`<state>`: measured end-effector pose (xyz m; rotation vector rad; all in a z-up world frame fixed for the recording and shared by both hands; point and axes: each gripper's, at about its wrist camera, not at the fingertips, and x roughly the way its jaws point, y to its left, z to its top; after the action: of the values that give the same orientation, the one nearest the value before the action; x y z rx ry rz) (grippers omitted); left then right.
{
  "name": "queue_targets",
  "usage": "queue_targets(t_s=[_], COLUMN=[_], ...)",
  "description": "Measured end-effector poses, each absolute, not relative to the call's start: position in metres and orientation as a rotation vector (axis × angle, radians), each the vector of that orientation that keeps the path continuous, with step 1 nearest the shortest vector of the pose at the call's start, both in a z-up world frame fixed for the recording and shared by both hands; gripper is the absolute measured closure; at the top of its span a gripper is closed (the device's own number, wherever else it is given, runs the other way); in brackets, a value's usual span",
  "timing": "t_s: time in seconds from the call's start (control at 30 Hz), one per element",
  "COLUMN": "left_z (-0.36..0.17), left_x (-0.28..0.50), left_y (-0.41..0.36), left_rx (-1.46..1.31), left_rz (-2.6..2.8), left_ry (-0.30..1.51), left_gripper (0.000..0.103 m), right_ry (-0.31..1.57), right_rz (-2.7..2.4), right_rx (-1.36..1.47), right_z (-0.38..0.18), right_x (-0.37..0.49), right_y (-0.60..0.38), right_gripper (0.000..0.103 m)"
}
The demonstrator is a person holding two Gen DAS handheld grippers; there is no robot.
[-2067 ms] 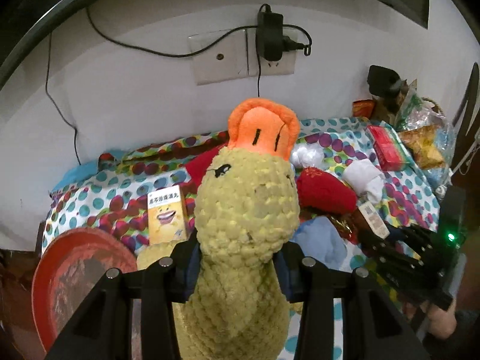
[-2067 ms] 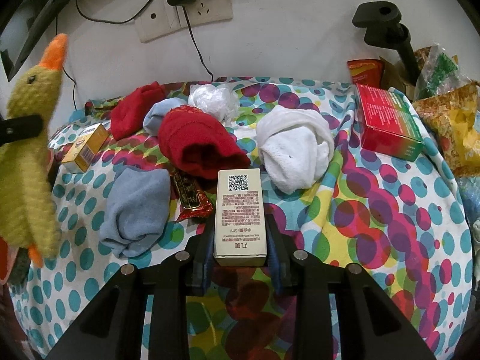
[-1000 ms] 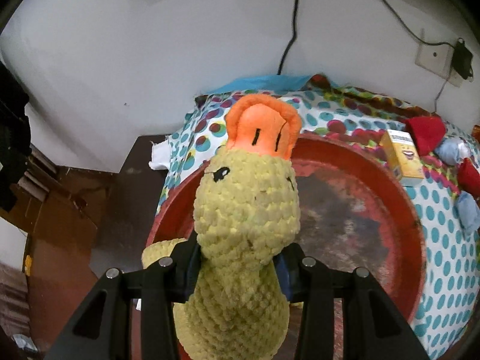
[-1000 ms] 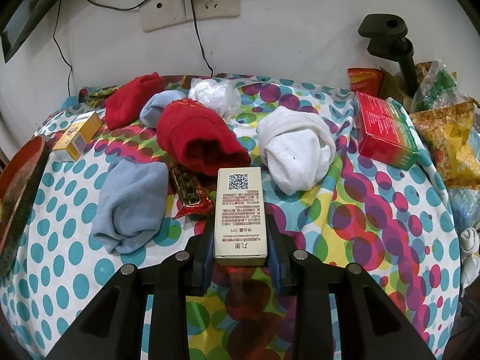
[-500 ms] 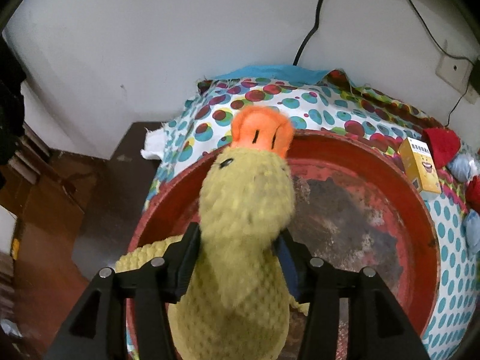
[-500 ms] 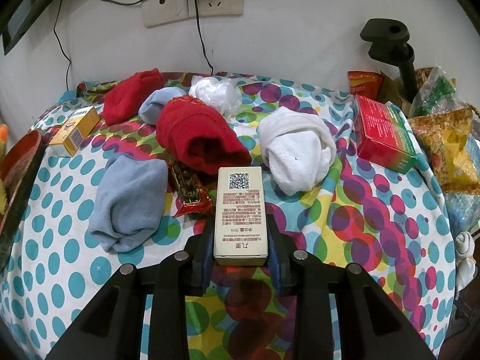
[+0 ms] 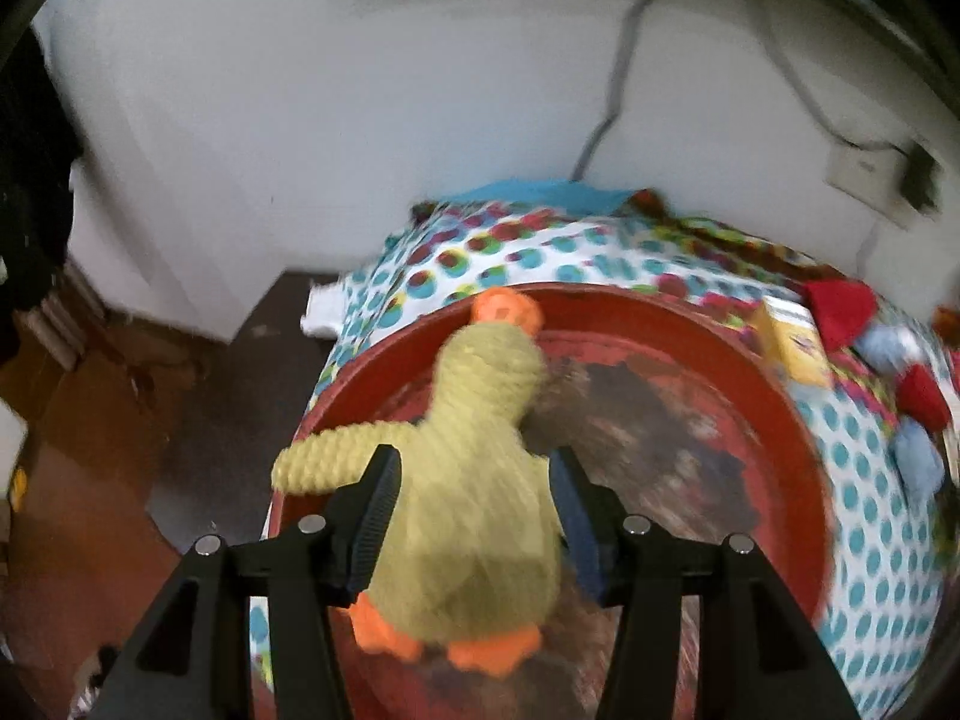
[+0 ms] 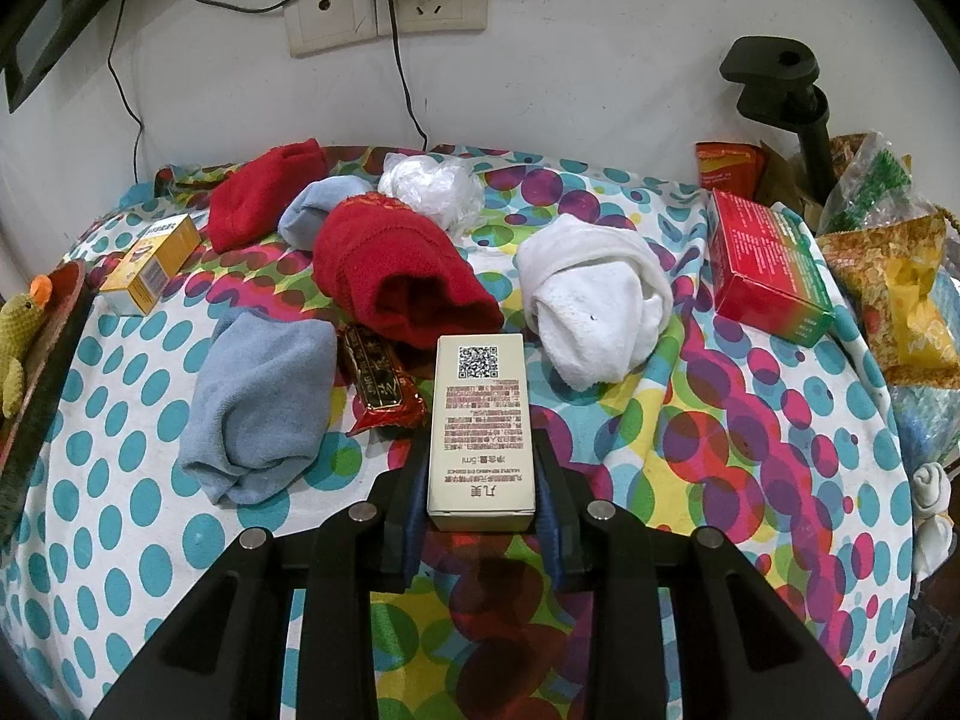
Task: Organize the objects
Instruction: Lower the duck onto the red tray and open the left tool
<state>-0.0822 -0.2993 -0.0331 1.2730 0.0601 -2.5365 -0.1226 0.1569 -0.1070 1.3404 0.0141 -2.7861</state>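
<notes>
The knitted yellow toy duck (image 7: 474, 480) is being released into the round red basin (image 7: 780, 414) as the left gripper (image 7: 474, 516) jaws are opening, no longer clenched as before. A smooth cream carton (image 8: 481, 426) is being grasped by the right gripper (image 8: 483, 510) above the dotted tabletop (image 8: 750, 450).

the right claw (image 8: 480, 504) grips a cream box (image 8: 481, 432) above the dotted cloth (image 8: 750, 450).

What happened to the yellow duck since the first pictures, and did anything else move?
The left gripper carried the plush duck from above the spotted cloth over to the red basin. Its jaws are opening now, and the duck has slipped down into the basin. The right gripper stayed put, clamped on the beige box. The socks and other boxes lie as before.
</notes>
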Motion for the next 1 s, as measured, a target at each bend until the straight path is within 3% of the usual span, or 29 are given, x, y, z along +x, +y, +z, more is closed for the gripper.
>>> queue_targets(t_s=[0.13,0.47,0.8,1.0], left_z=[-0.025,-0.022,-0.023,-0.013], left_x=[-0.04,0.018,0.049,0.056], left_y=[-0.25,-0.195,-0.202,-0.224], left_rx=[1.223,1.125,1.06,1.027], left_rz=[-2.633,-2.698,-2.674,-2.683], left_ry=[-0.038,-0.09,-0.07,0.029], left_gripper=[0.048,0.047,0.047,0.044], right_ry=[0.001,0.012,0.05,0.057], right_rz=[-2.782,-2.8,-2.85,-2.887], right_rx=[1.336,1.333,1.335,1.321], right_z=[-0.106,-0.106,-0.103,-0.1], right_x=[-0.123,-0.123,-0.121,-0.119], right_y=[0.157,0.159,0.159,0.16], right_gripper=[0.075,0.075,0.075,0.075])
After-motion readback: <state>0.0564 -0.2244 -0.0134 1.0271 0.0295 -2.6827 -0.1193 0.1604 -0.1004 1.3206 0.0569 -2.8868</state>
